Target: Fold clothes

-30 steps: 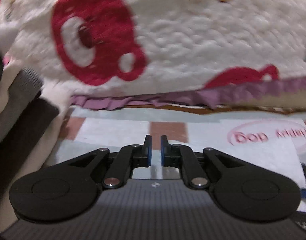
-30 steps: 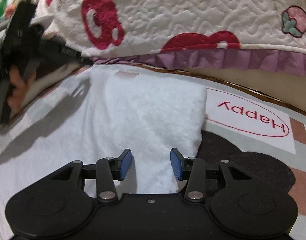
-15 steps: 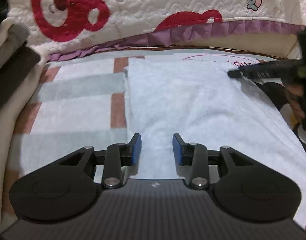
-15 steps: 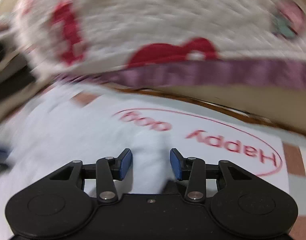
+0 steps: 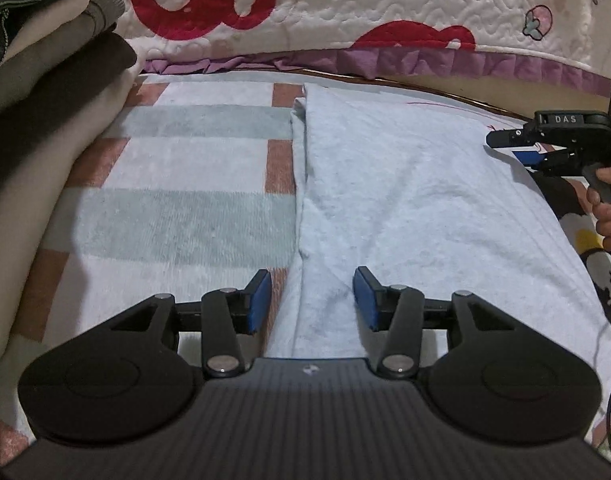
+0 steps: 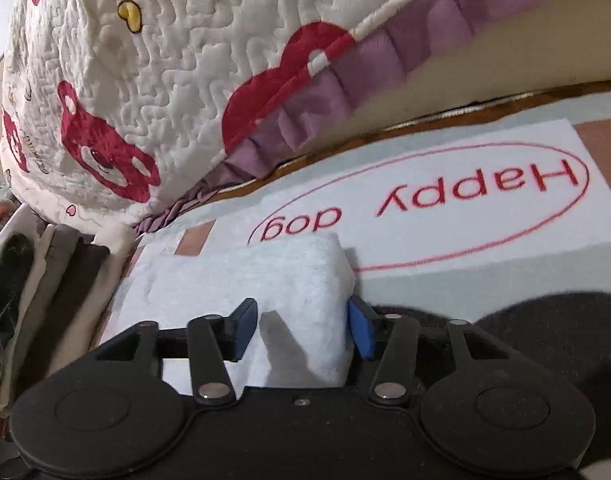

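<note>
Folded white cloth (image 5: 405, 200) lies flat on the checked blanket (image 5: 185, 208) spread before me, its left edge running from near to far. Far left, a stack of folded clothes (image 5: 37, 120) in brown, grey and cream sits at the blanket's side. My left gripper (image 5: 312, 294) hovers wide open over the cloth's near left edge, holding nothing. Behind everything hangs a quilted cover with red bears (image 5: 345, 8) and a purple frill. On the right, my right gripper (image 6: 303, 330) is also spread open, straddling the cloth's right corner (image 6: 265, 276) without closing on it; one blue pad is over the cloth, the other just beside its edge. Further right the blanket shows "Happy dog" lettering (image 6: 425, 208).
</note>
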`<state>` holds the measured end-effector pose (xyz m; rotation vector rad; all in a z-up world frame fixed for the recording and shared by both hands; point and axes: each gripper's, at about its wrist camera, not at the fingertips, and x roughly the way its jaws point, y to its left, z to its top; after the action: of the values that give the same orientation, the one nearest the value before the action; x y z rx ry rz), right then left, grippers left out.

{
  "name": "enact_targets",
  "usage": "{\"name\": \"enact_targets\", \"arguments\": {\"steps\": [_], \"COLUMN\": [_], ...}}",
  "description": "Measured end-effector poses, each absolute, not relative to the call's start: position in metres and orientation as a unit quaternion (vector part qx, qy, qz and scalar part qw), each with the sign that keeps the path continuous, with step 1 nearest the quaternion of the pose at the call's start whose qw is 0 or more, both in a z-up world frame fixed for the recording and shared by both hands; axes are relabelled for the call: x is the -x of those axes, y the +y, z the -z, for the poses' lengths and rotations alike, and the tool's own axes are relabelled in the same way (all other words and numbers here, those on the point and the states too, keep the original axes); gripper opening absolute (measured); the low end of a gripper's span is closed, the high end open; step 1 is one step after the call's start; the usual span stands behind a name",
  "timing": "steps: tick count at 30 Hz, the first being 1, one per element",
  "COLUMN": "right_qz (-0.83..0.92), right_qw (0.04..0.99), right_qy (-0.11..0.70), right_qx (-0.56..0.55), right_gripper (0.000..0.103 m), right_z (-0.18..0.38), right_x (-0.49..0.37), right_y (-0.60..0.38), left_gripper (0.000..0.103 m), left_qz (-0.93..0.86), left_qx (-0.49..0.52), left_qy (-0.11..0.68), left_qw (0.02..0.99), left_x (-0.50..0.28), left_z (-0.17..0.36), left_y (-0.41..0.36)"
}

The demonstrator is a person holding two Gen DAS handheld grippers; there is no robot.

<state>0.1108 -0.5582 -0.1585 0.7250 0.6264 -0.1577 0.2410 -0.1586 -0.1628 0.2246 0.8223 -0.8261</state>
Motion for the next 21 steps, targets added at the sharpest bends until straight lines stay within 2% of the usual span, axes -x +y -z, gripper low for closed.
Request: {"name": "enact_targets", "arguments": {"steps": [1, 2, 7, 8, 10, 12, 13, 14, 15, 16, 21], "right_qz": [0.074, 0.067, 0.084, 0.083, 0.081, 0.078, 0.077, 0.076, 0.075, 0.073, -0.027], "right_qw": [0.885, 0.890, 0.918, 0.920, 0.924, 0.928, 0.930, 0.932, 0.933, 0.935, 0.937], "right_qy": [0.299, 0.300, 0.278, 0.278, 0.279, 0.279, 0.279, 0.279, 0.279, 0.279, 0.323], "right_qx": [-0.349, -0.336, -0.269, -0.262, -0.248, -0.234, -0.228, -0.221, -0.214, -0.207, -0.127], "right_gripper": [0.052, 0.009, 0.004, 0.000, 0.001, 0.009, 0.010, 0.016, 0.032, 0.036, 0.036], "right_z": [0.159, 0.156, 0.133, 0.131, 0.126, 0.121, 0.118, 0.116, 0.113, 0.110, 0.107], "right_x": [-0.111, -0.113, -0.099, -0.096, -0.089, -0.083, -0.079, -0.076, -0.072, -0.069, -0.059], "right_y": [-0.557, -0.556, -0.545, -0.543, -0.539, -0.535, -0.533, -0.531, -0.529, -0.527, -0.468], "left_gripper": [0.046, 0.046, 0.046, 0.047, 0.049, 0.049, 0.049, 0.050, 0.050, 0.052, 0.054], "left_qz": [0.389, 0.389, 0.384, 0.381, 0.376, 0.370, 0.367, 0.368, 0.369, 0.369, 0.369], "left_qx": [-0.105, -0.105, -0.126, -0.133, -0.143, -0.150, -0.151, -0.154, -0.157, -0.158, -0.171], "left_qy": [0.388, 0.389, 0.376, 0.372, 0.370, 0.369, 0.368, 0.366, 0.363, 0.360, 0.354], "left_qw": [0.829, 0.829, 0.834, 0.836, 0.837, 0.839, 0.841, 0.841, 0.841, 0.842, 0.842], "left_x": [-0.241, -0.241, -0.231, -0.228, -0.226, -0.225, -0.224, -0.222, -0.220, -0.218, -0.209], "left_z": [0.163, 0.162, 0.160, 0.160, 0.157, 0.153, 0.151, 0.150, 0.150, 0.152, 0.156], "left_y": [-0.158, -0.157, -0.154, -0.154, -0.151, -0.146, -0.142, -0.138, -0.133, -0.129, -0.117]}}
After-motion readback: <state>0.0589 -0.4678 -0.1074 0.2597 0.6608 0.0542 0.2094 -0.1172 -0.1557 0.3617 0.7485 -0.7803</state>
